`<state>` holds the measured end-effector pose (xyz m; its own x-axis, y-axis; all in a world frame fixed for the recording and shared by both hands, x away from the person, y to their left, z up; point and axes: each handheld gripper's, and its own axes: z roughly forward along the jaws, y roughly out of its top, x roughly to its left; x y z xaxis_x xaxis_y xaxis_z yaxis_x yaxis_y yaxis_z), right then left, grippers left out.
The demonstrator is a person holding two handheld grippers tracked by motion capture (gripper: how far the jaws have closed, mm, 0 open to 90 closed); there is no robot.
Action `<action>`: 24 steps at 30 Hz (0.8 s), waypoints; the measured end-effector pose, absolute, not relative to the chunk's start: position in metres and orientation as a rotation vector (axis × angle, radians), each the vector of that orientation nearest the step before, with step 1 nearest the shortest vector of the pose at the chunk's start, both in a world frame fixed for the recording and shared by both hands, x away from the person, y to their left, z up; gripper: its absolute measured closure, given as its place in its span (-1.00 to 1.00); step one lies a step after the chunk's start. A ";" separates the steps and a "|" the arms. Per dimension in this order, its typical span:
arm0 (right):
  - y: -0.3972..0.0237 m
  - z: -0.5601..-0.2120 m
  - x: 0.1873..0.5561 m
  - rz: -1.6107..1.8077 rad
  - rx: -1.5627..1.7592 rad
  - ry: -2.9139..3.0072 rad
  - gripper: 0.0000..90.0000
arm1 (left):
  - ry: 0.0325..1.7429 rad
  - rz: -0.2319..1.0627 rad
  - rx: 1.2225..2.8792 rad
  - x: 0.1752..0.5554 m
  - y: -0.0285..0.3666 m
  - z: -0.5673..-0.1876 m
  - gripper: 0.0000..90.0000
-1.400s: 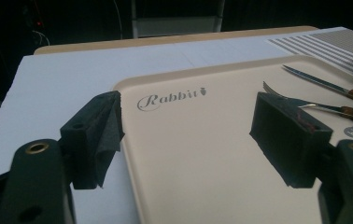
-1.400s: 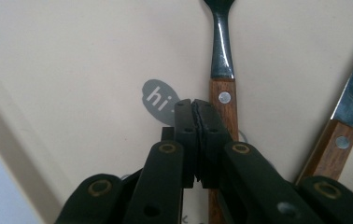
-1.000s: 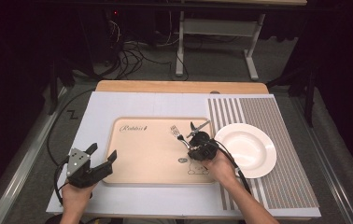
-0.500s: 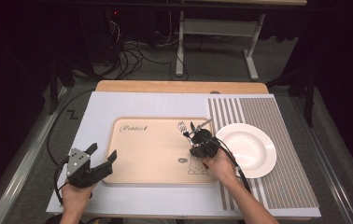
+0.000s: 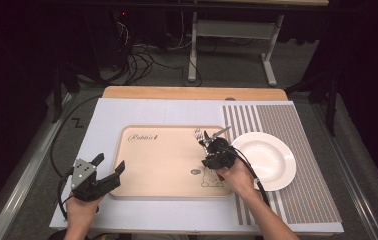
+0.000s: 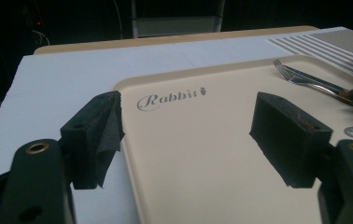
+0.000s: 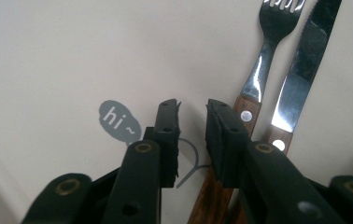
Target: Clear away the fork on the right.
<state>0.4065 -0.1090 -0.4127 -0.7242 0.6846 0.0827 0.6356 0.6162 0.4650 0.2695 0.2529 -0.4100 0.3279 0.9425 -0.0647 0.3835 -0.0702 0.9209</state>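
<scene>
My right gripper [image 7: 192, 109], clamped shut a second ago, has just been opening; its jaws stand slightly parted with nothing between them, beside the fork [image 7: 264, 60] and knife [image 7: 300, 70] lying on the tray [image 5: 167, 170].

Beige tray [image 5: 162, 165], white plate [image 5: 272, 165], grey-striped mat [image 5: 307, 200], brown-handled fork [image 7: 254, 88].

The fork [image 7: 271, 42] and knife [image 7: 305, 60] have polished, mirror-bright metal blades and tines, with dark, grainy wooden handles set with small metal rivets. The tray [image 5: 162, 175] looks like smooth matt beige plastic. The plate [image 5: 272, 160] is glossy white. The right hand-held gripper [image 7: 192, 123] has matt black, rubbery jaw pads.
</scene>
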 end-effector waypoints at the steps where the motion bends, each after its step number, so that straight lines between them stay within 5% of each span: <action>1: -0.110 -0.412 0.407 0.730 1.094 2.733 0.61 | 1.219 0.735 1.639 0.270 0.253 -0.410 -0.43; 5: -0.115 -0.406 0.402 0.768 1.060 2.719 0.47 | 1.219 0.737 1.636 0.269 0.253 -0.410 -0.43; 24: -0.137 -0.398 0.390 0.852 1.059 2.643 0.38 | 1.220 0.738 1.636 0.269 0.253 -0.410 -0.42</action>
<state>0.3903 -0.1375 -0.3978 -0.7335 0.6776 0.0526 0.5808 0.5848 0.5663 0.2692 0.2528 -0.4098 0.3245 0.9438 -0.0632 0.3818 -0.0696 0.9216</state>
